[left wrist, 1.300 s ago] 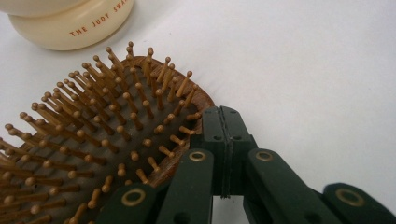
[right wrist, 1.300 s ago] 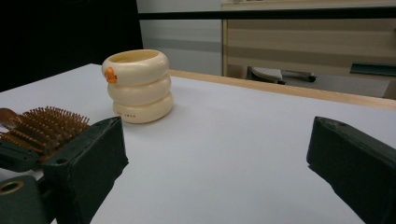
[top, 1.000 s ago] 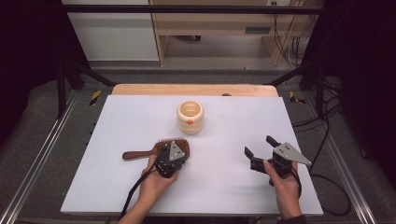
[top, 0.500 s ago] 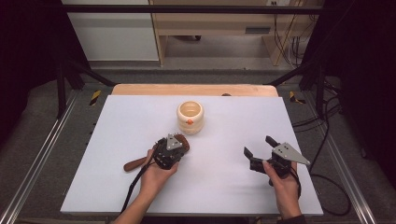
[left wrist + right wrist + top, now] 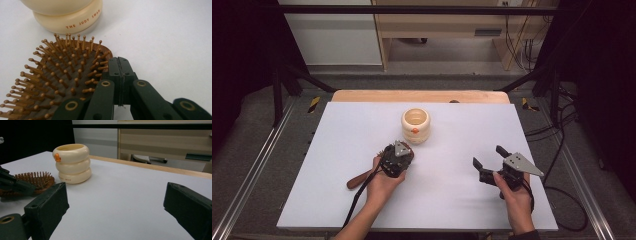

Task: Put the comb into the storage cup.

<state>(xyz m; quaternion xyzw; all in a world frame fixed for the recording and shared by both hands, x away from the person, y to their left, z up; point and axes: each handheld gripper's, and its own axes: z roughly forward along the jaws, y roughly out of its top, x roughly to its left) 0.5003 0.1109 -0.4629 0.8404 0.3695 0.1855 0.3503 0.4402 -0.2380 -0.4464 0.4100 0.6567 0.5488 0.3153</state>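
Hairbrush repositioning beside the cream holder, left gripper engaged

The white table (image 5: 337,165) carries a cream ringed holder (image 5: 415,125) at centre rear. The wooden hairbrush (image 5: 57,82) lies bristles-up just in front of it, handle trailing toward the person. The right gripper (image 5: 493,162) rests well apart with jaws spread and empty. The left gripper (image 5: 119,75) has its jaws pressed together at the brush head's rim; whether they pinch the rim cannot be told. Judgement: confirm a firm hold before lifting, keep the head level, and clear the holder's wall.
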